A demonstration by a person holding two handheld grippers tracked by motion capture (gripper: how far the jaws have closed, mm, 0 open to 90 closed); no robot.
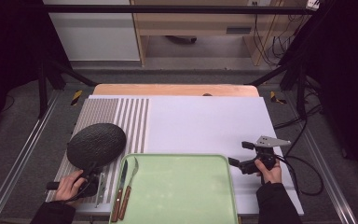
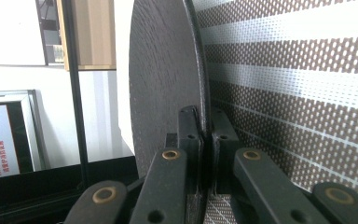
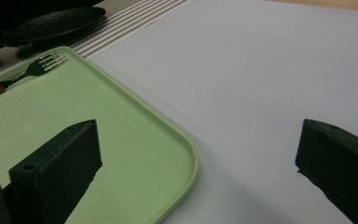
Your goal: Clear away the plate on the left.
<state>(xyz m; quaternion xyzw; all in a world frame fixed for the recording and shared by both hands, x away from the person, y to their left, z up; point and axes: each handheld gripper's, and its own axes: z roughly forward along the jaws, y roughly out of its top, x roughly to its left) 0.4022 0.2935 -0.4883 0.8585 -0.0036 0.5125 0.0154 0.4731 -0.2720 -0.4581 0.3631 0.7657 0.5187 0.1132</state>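
High view: plate (image 1: pixel 96 144) pinched at near rim by left gripper (image 1: pixel 92 171), not yet on tray (image 1: pixel 182 161); right gripper (image 1: pixel 240 155) spread, idle at right; knife (image 1: pixel 120 189), fork (image 1: pixel 131 179) already on tray.

Round, dark, textured plate (image 1: pixel 97 144) over the striped mat (image 1: pixel 133 122), rim clamped.

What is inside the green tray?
On the green tray, a knife and a fork with wooden handles lie side by side at its left edge. The rest is bare. Nothing covers any part of it.
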